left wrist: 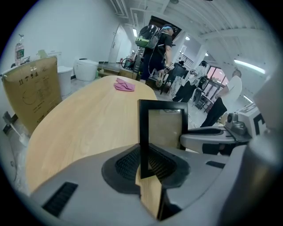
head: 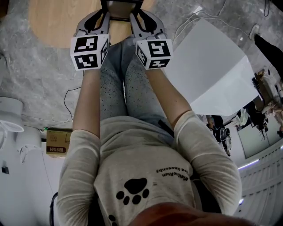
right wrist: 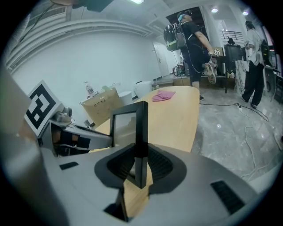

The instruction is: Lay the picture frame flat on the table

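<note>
The black picture frame (head: 120, 5) stands upright on the pale wooden table (head: 53, 22), at the top edge of the head view. My left gripper (head: 104, 9) and right gripper (head: 136, 9) reach it from either side. In the left gripper view the frame (left wrist: 166, 126) shows its glass at an angle, and my left gripper (left wrist: 143, 163) is shut on its near border. In the right gripper view the frame (right wrist: 141, 128) is seen edge-on, and the dark pads of my right gripper (right wrist: 140, 165) touch both faces of that edge.
A pink cloth (left wrist: 124, 85) lies at the table's far end. A cardboard box (left wrist: 33, 95) stands beside the table, and another (head: 59, 141) sits on the floor. A white panel (head: 212, 75) lies on the floor to the right. People stand beyond the table.
</note>
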Demonstrator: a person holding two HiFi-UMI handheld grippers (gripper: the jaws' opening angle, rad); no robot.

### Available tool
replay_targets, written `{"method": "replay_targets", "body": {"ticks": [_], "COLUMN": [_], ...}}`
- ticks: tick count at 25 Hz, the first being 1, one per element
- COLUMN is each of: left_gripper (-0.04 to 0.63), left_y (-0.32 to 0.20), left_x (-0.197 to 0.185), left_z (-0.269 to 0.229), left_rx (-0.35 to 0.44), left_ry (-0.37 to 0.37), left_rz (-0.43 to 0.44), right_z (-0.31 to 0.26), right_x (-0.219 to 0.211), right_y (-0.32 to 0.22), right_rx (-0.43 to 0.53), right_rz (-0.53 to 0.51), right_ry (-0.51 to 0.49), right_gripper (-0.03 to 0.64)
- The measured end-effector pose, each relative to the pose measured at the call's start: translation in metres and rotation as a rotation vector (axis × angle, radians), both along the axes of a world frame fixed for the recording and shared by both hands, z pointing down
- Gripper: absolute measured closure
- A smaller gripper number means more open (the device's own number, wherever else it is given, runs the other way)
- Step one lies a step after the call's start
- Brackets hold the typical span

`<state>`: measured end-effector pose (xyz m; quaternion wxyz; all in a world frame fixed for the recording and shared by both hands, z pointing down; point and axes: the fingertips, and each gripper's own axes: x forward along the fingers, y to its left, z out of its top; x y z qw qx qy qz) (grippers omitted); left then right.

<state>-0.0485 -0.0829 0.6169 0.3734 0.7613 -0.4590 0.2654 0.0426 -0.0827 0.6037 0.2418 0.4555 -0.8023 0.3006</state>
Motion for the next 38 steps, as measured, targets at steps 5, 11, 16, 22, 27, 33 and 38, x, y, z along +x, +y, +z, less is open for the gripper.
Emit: {"method": "replay_targets", "body": {"ticks": [5, 11, 16, 22, 27, 33, 38], "left_gripper": [0.531, 0.531, 0.532, 0.532, 0.532, 0.534, 0.537], "left_y": [-0.007, -0.019, -0.029, -0.04, -0.045, -0.055, -0.061], "left_x": [0.003, 0.003, 0.003, 0.004, 0.004, 0.006, 0.006], "left_z": [0.008, 0.012, 0.012, 0.011, 0.012, 0.015, 0.016], "left_rx": [-0.015, -0.016, -0.004, 0.002, 0.006, 0.006, 0.005], "left_ry": [-0.004, -0.011, -0.009, -0.014, -0.016, -0.023, -0.024], "left_rz": [0.008, 0.009, 0.001, -0.009, -0.016, -0.019, -0.016], "right_z": [0.008, 0.014, 0.015, 0.015, 0.017, 0.022, 0.026], "right_x": [0.003, 0.003, 0.004, 0.004, 0.004, 0.007, 0.006], "right_y": [-0.008, -0.022, -0.033, -0.046, -0.052, -0.065, -0.073], "right_rx": [-0.007, -0.004, 0.005, 0.011, 0.016, 0.02, 0.02], "right_rz": [0.003, -0.004, -0.012, -0.031, -0.045, -0.071, -0.078], "right_ry": [0.006, 0.011, 0.008, -0.002, 0.001, 0.011, 0.019], "right_gripper": [0.52, 0.52, 0.52, 0.52, 0.52, 0.52, 0.52]}}
